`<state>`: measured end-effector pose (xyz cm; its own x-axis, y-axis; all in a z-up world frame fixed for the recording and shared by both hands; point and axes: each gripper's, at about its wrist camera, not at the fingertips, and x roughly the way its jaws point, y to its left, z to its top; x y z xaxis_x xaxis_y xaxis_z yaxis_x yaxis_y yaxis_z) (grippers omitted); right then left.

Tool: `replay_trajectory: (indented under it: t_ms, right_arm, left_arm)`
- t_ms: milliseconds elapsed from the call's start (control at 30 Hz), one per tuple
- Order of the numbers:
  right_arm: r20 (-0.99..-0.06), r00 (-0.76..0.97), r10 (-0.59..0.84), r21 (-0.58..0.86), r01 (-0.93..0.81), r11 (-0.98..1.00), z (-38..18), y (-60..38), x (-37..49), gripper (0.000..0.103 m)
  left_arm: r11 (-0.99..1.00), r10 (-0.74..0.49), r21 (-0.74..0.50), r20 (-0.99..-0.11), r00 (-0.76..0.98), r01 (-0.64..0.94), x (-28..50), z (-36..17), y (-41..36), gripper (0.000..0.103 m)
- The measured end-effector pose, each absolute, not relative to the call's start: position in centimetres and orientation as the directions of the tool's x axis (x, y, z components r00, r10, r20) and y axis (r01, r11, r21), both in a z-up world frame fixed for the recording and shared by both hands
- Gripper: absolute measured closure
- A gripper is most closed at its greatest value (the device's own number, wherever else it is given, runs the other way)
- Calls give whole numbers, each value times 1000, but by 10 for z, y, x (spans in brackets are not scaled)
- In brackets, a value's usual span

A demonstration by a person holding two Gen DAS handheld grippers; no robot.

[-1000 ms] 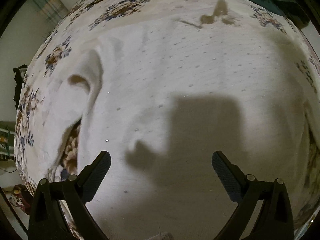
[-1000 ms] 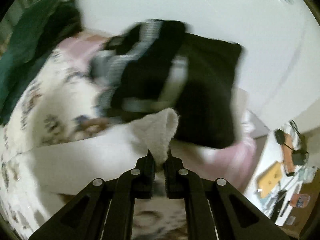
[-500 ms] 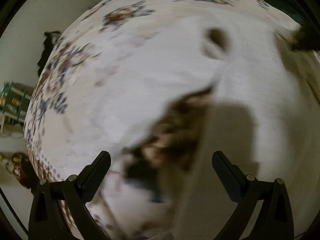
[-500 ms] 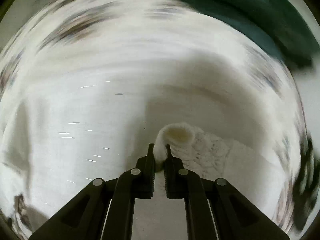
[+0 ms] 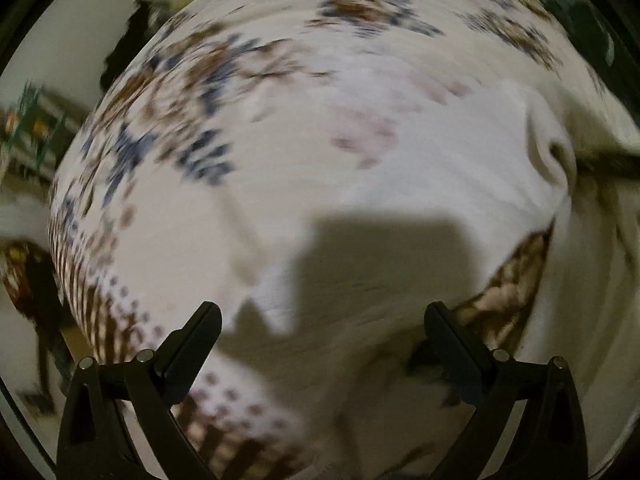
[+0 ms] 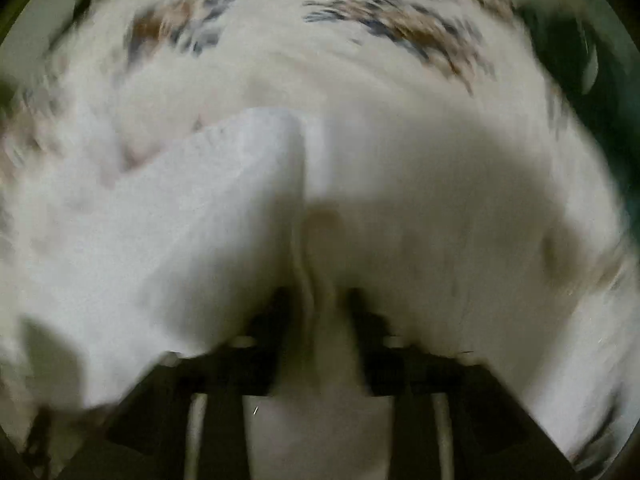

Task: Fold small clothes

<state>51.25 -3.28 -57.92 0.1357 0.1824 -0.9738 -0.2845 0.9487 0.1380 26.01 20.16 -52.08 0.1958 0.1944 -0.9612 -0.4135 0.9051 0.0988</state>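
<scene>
A white garment (image 5: 400, 184) lies spread on a floral bedspread (image 5: 192, 92), with a raised fold (image 5: 552, 156) at its right side. My left gripper (image 5: 320, 344) is open and empty just above the cloth, its shadow under it. In the blurred right wrist view my right gripper (image 6: 316, 300) has its fingers slightly apart with a fold of the white garment (image 6: 224, 208) between them; the cloth drapes to the left over the left finger.
A patch of brown patterned bedspread (image 5: 512, 280) shows under the garment's edge at the right. Dark green fabric (image 6: 580, 60) lies at the far right. Dark items (image 5: 132, 36) and furniture stand beyond the bed's left edge.
My right gripper has swung down over the bed and its fingers have parted a little around the cloth. My left gripper has shifted left, staying open.
</scene>
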Motion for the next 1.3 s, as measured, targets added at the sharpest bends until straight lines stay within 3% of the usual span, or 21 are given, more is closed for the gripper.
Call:
replay_trajectory:
  t_ms: [33,133,367,433,500,533,600,667,833,967,1167,1233,1300]
  right_arm:
    - [-966,123,226,193,-232,953,-573,-48,505,46]
    - [-948,88,306,306,-23,952,-564,-119,475,45]
    - [-967,-25,255,238,276,931,-591,-213,381,45]
    - [-965,-64,253,221,315,923,-603,-225,367,45]
    - [-965,-81,248,210,322,923,-609,-227,357,45]
    - [-967,-86,239,201,312,929,-612,-226,355,45]
    - [-974,-89,210,178,284,942,-612,-222,353,45]
    - [-977,-81,197,169,266,949,-609,-218,355,45]
    - [-978,-37,205,192,225,955,-593,-205,363,45]
    - [-978,-16,209,201,201,959,-593,-196,370,45]
    - [-990,-46,132,114,278,954,-614,-187,387,41]
    - [-988,-39,147,126,330,936,-617,-189,389,34]
    - [-988,-26,155,136,346,928,-616,-193,387,30]
  left_arm:
    - [890,185,82,-964,191,-448,251,-515,217,0]
    - [853,150,43,-975,166,-520,226,-512,256,0]
    - [789,-73,-121,-992,105,-603,198,-570,293,3]
    - [730,-162,-218,-976,146,-648,201,-584,293,7]
    - [709,-173,-280,-959,225,-648,209,-584,287,10]
    - [718,-164,-293,-953,255,-632,216,-582,280,19]
    - [765,-106,-235,-965,241,-600,229,-578,268,90]
    - [787,-91,-228,-962,258,-574,239,-569,265,97]
    - [763,1,-255,-919,395,-594,257,-517,324,97]
    - [701,89,-259,-892,442,-664,281,-506,399,97]
    - [602,-19,-378,-888,460,-704,318,-542,446,92]
    - [550,-76,-427,-881,466,-718,311,-544,448,84]
    - [511,-79,-439,-880,469,-739,294,-544,444,54]
